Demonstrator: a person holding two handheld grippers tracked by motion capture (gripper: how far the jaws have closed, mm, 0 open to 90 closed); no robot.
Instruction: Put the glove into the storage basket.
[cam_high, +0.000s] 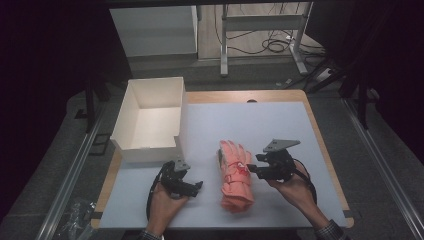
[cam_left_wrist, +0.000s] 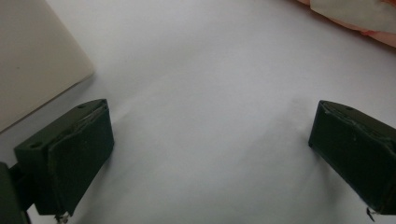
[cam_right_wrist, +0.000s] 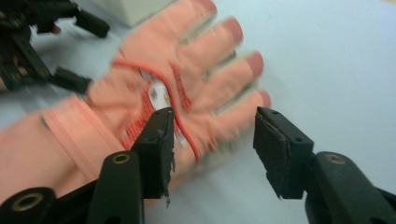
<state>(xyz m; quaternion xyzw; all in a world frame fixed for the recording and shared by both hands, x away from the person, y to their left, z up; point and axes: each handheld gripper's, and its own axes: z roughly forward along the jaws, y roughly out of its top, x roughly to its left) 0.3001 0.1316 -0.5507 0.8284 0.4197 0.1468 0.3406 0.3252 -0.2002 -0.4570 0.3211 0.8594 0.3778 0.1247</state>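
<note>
The pink fabric glove lies flat at the table centre. The right tongs, at its three o'clock, stand apart, gripping nothing. The left tongs, at nine o'clock, wait wide apart, probably ready to help.

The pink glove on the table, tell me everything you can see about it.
The glove is salmon pink and looks like soft knit fabric, with red stitched lines and a small white patch on its back. It lies flat on the white table cover, fingers pointing away from the person, cuff towards them; a paler layer shows along its edge, perhaps a second glove underneath. The right hand-held gripper sits at its right side, jaws apart, one jaw over the glove's edge; whether it touches is unclear. The white box stands apart to its left.
</note>
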